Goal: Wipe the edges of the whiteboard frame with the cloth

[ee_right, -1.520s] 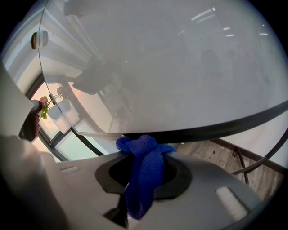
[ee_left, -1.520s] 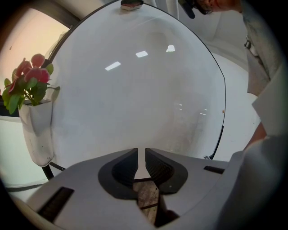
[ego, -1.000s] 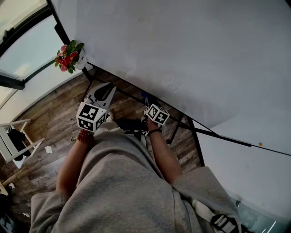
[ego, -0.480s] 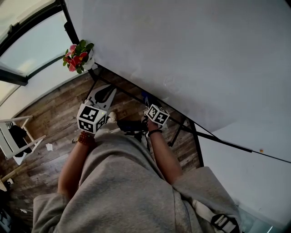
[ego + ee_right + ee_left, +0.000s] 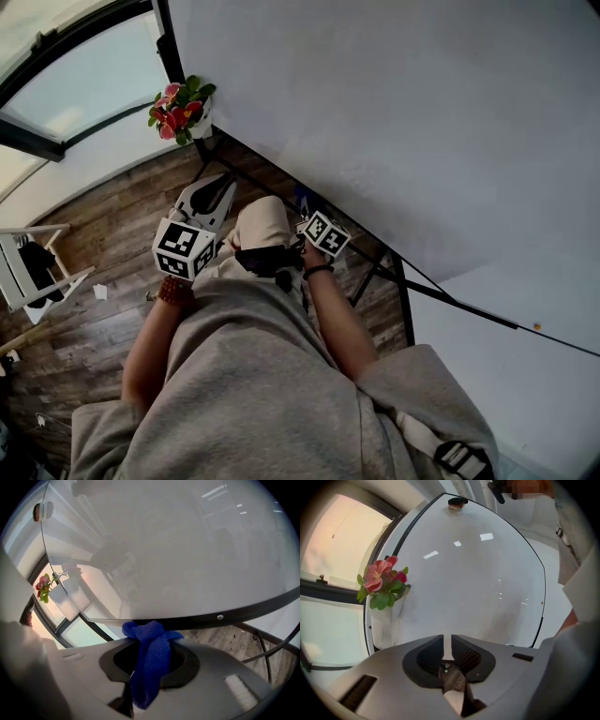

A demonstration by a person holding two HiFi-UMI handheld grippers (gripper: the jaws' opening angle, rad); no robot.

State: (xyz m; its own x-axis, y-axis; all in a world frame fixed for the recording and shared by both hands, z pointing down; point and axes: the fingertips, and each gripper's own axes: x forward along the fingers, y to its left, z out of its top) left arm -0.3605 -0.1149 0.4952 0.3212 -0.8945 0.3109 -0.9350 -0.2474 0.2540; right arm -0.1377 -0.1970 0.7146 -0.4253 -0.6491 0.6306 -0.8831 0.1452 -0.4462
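Observation:
The whiteboard (image 5: 394,122) fills the upper right of the head view, with its black frame (image 5: 469,309) running along the lower edge. My right gripper (image 5: 150,637) is shut on a blue cloth (image 5: 149,660), and the bunched cloth sits against the board's bottom frame (image 5: 220,616). In the head view that gripper (image 5: 305,208) shows by its marker cube below the frame. My left gripper (image 5: 211,195) hangs lower left of the board. Its jaws (image 5: 447,641) are shut with nothing between them, and it points at the board's face (image 5: 478,573).
A white pot of pink flowers (image 5: 183,105) hangs at the board's lower left corner. An eraser (image 5: 457,502) sits at the board's far edge. Black stand legs (image 5: 403,305) run under the board over a wooden floor (image 5: 103,234). A white rack (image 5: 37,272) stands at left.
The head view has swung, so the flowers and board sit further right. A beige trouser knee has come into view between the grippers. Both grippers keep roughly their places.

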